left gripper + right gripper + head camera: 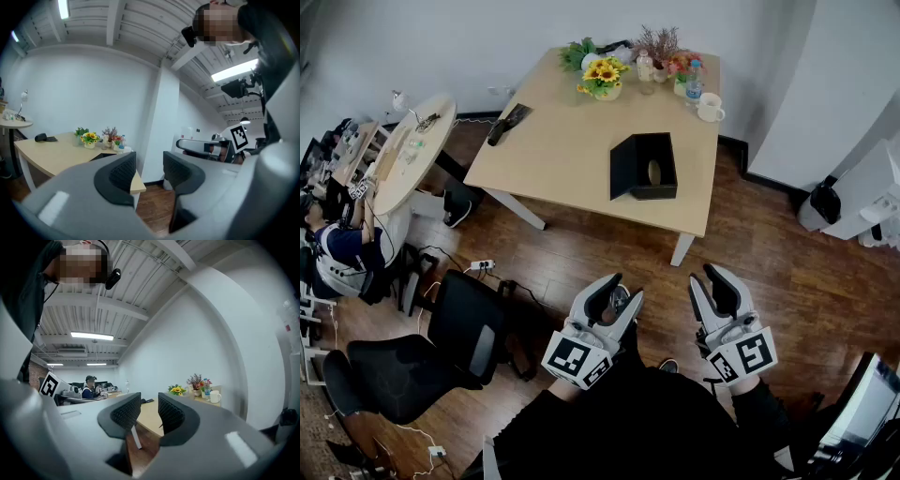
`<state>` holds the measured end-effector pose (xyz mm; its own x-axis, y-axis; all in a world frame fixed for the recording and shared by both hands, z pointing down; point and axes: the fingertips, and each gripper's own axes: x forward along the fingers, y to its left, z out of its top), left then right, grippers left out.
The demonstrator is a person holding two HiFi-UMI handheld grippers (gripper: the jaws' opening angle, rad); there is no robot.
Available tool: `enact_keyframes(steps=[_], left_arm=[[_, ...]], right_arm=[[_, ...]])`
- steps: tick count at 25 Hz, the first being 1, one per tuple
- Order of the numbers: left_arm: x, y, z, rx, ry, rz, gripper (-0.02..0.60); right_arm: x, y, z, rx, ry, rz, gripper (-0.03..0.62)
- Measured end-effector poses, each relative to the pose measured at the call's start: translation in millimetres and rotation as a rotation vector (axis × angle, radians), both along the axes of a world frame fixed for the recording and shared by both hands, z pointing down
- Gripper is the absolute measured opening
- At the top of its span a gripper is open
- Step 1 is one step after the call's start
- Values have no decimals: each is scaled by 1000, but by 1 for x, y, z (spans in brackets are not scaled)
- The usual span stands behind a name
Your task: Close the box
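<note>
A black box (649,171) stands open near the front right of the wooden table (562,155). Its lid (622,167) is upright along the box's left side. Both grippers hang low over the wood floor, well short of the table and close to my body. My left gripper (625,291) is open, with nothing between its jaws; the left gripper view shows the same gap (149,164) with the table (47,154) beyond. My right gripper (705,277) is also open and empty, and the right gripper view (149,411) looks toward the table's flowers (177,390).
Flower pots (603,80), a bottle (694,86) and a white mug (710,108) crowd the table's far edge. A black object (508,124) lies at its left corner. Black office chairs (441,347), a power strip (482,265) and a round table (412,150) fill the left.
</note>
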<state>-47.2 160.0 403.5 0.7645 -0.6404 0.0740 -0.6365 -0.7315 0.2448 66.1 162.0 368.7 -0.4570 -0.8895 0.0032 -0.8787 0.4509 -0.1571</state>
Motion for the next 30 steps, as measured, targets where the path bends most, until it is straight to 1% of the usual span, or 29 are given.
enact_keyframes(steps=[2,3,5,6,7,9,11,12,14,15,16,17,19,20,21,22,24,27,28,30], left_arm=[[-6,-42,13,27,16,10,195],[-10,-64,20,45,9,18,215],[-17,-111,38,75,-42,47,241],[-18,-135,48,75,-65,73,256],[-18,-158,58,62,-72,104,264],[-17,-194,82,-12,-51,163,268],[-20,-219,113,-140,-20,187,270],[-20,-228,130,-225,7,183,270],[-21,-243,163,-418,107,136,270],[-24,-253,176,-498,166,86,270],[-30,-265,187,-557,223,21,270],[-40,-280,194,-597,276,-51,270],[-63,-310,202,-640,369,-184,270],[-72,-324,202,-649,404,-222,270],[-77,-336,201,-652,430,-235,268],[-79,-346,200,-653,450,-226,268],[-72,-363,198,-659,477,-168,267],[-50,-378,199,-691,478,-94,264],[-42,-378,198,-702,474,-81,264],[-33,-363,191,-716,464,-67,264]], right_arm=[[0,-41,15,0,15,26,105],[0,-62,23,-5,21,43,109],[0,-106,40,-31,34,85,122],[1,-129,47,-52,42,105,126],[3,-152,53,-76,51,124,132],[9,-191,64,-125,69,165,132],[16,-228,79,-163,104,205,132],[19,-244,90,-182,126,216,132],[26,-274,115,-230,155,216,132],[29,-288,129,-256,161,209,132],[32,-302,142,-283,164,201,132],[34,-315,155,-308,166,190,132],[36,-336,178,-350,174,163,132],[37,-344,187,-362,183,149,132],[37,-351,194,-366,193,136,131],[37,-357,199,-367,198,126,129],[33,-363,206,-365,203,114,127],[20,-366,211,-347,251,77,119],[15,-366,213,-340,276,58,115],[8,-365,216,-327,318,36,115]])
